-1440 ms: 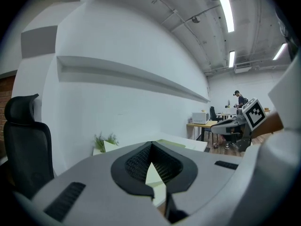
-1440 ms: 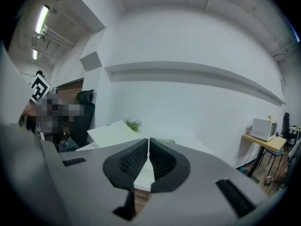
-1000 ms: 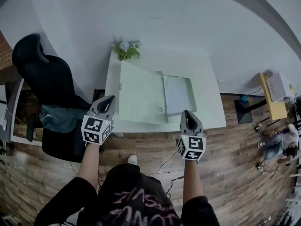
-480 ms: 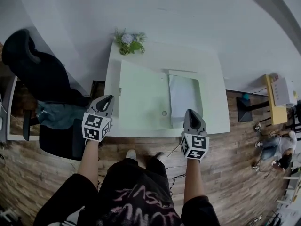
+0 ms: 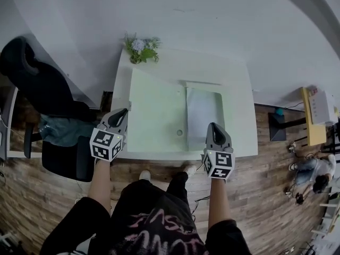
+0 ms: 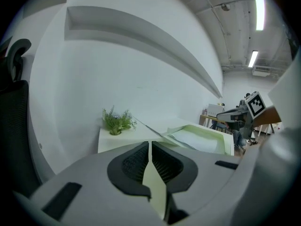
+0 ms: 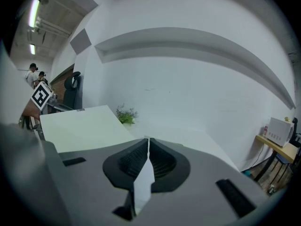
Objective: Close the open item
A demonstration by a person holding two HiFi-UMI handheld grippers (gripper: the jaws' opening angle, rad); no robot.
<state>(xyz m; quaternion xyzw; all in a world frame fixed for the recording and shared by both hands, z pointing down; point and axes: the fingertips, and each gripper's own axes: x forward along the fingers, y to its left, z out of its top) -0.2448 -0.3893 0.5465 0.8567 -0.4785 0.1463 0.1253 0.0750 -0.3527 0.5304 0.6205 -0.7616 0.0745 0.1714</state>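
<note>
Your left gripper (image 5: 121, 112) and right gripper (image 5: 213, 127): fingers together, empty, near table (image 5: 237, 89) edge; box (image 5: 154, 110) open.

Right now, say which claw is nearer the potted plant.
Left. The left claw is at the near-left corner of the table, straight before the plant; the right claw is farther right along that edge.

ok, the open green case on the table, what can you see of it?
The pale green case is flat and rectangular and looks like plastic or card. Its wide lid is swung open to the left, with a small round mark near its front corner. The shallow base beside it holds something white. It lies on the white table, near the front edge.
</note>
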